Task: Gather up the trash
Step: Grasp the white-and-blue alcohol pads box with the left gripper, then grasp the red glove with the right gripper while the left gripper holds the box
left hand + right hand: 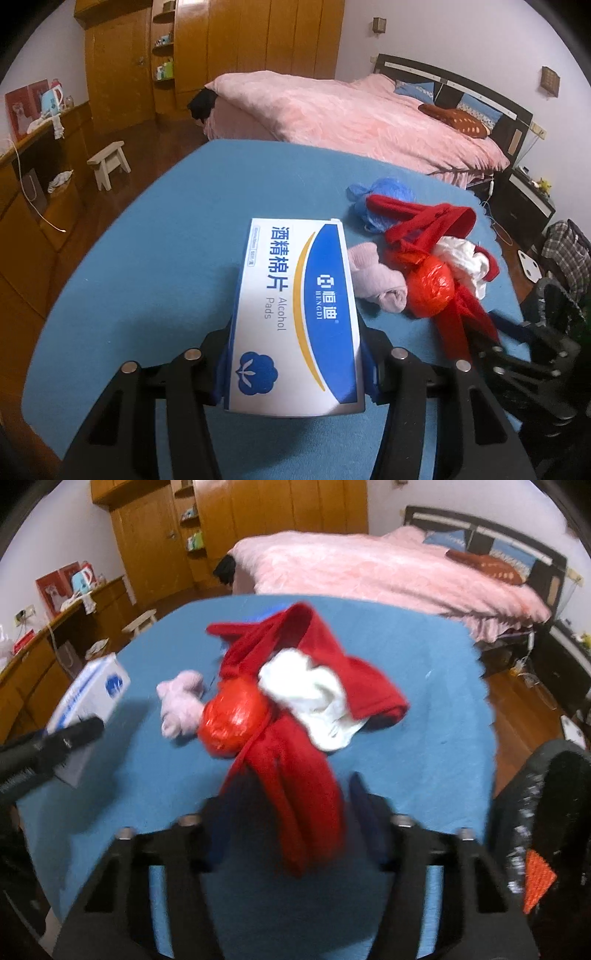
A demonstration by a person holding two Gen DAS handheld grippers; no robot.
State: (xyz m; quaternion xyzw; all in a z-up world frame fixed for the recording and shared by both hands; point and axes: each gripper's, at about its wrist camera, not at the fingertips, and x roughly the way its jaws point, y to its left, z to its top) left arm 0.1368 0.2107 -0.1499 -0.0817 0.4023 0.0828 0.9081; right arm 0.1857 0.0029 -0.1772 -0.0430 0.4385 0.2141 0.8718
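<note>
Between left tool (295, 354) fingers: alcohol pads box (295, 306), clamped | right tool (288, 823): apart, straddling red cloth (295, 775)

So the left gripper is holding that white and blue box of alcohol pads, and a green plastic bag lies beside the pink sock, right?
Not quite: the plastic bag beside the pink sock is red, as the left wrist view shows. The left gripper does hold the box.

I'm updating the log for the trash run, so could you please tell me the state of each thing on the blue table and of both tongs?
Left tongs: shut on the alcohol pads box.
Alcohol pads box: closed, held above the table.
Right tongs: open, straddling the red cloth.
Red cloth: crumpled, lying on the blue table.
Red plastic bag: balled up.
Pink sock: rolled.
White cloth: crumpled.
Blue plastic bag: scrunched.
</note>
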